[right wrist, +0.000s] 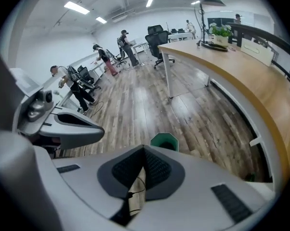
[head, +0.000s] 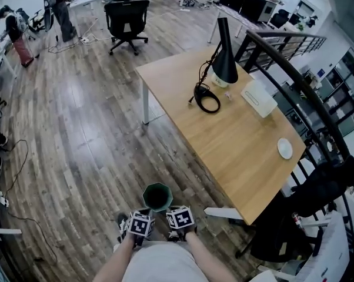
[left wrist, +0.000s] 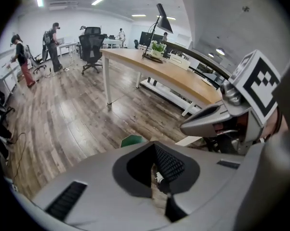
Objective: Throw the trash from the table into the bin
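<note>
2 closed: left gripper [left wrist: 152, 144], right gripper [right wrist: 144, 148], near green bin [head: 157, 197]

No word, label, brand name or number could be read in any of the views. The only printed marks were black-and-white square patterns on the left marker cube [head: 140, 223] and the right marker cube [head: 180, 218], at the lower middle of the head view. These patterns carried no letters or digits.
</note>
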Tool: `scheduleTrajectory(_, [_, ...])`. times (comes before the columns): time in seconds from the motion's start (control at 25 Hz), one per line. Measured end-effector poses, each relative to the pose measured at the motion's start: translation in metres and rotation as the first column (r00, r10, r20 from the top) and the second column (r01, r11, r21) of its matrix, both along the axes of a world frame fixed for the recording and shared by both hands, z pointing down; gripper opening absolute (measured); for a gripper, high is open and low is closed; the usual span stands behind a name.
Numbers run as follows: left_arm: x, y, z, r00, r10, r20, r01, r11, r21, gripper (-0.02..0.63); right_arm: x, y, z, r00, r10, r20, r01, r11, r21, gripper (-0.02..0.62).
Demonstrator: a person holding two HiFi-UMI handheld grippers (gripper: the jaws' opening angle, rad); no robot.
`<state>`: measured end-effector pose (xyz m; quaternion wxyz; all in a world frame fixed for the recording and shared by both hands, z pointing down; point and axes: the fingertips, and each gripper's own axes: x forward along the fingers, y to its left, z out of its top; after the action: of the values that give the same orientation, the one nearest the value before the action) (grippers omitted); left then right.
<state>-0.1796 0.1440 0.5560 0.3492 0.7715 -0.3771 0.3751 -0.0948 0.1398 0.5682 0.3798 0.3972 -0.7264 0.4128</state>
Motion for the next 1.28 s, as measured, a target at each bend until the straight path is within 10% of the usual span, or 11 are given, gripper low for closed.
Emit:
scheduleTrajectory(0.36, [0.025, 0.008, 0.003, 0.999, -0.046, -0.021, 0.046, 0.999, -0.026, 0.018, 0.012, 0.0, -0.001, 0.992, -0.124, -0.004, 0.124, 0.992, 0.026, 0.02])
scheduleTrajectory(0.88, [0.049, 0.028, 0.008, 0.946, -0.321, -0.045, 0.322, 0.946, 0.023, 0.018, 0.05, 0.031, -0.02, 0.964, -0.262, 0.04, 0.254, 0.956, 0.145, 0.02])
scheduleTrajectory(1.28, [0.068, 0.031, -0.01, 0.964, -0.264, -0.021, 0.265, 0.957, 0.117, 0.018, 0.06, 0.026, -0.021, 0.96, -0.276, 0.055, 0.262, 0.948, 0.182, 0.02])
